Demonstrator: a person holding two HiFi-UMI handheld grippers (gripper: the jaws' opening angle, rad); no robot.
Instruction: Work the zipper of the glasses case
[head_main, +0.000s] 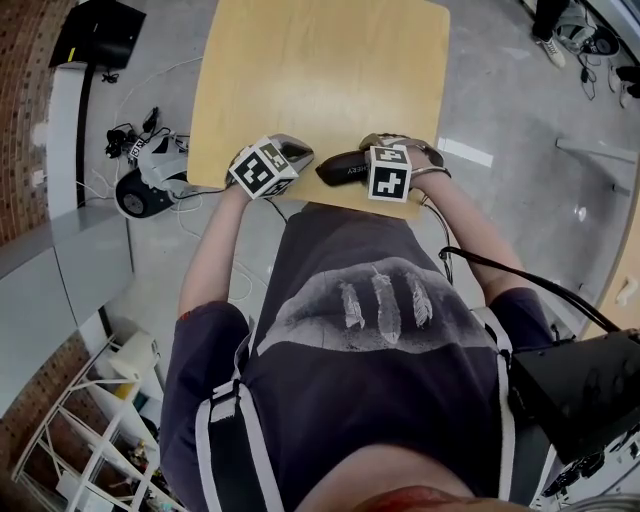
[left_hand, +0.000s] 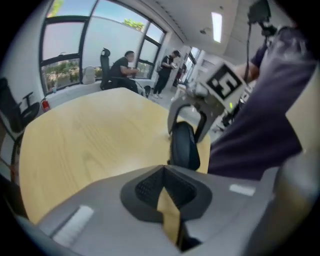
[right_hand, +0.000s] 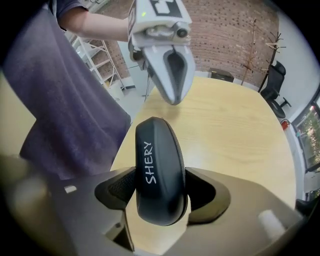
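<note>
**A:** Where is the black oval hard-shell glasses case (right_hand: 159, 165) right now?

**B:** It sits between the jaws of the right gripper (right_hand: 161, 191), stood on its long edge at the near edge of the pale wooden surface (head_main: 320, 70). The jaws are spread wide around it, with a pad pressing each broad face. I can't tell whether its lower rim touches the surface.

**A:** And the other hand?

**B:** The left gripper (right_hand: 172, 75) hangs just to the left of the case, apart from it and tipped downward. Its jaws are pressed together with nothing between them.

**A:** So which step would you say is in hand?

**B:** I'd judge it's the approach. The case is braced, but nothing has hold of the zipper yet. The zipper seam (right_hand: 183, 170) runs along the rim on one side, and it looks closed as far as I can see. I can't make out the pull tab in any view.

**A:** What does the next move call for?

**B:** Probably the left jaws need to part a little and come in at the seam to find the tab. Then they'd pinch it and draw it round the curve of the rim. The right jaws would have to grip firmly so the case doesn't twist or slide off the near edge.
</note>
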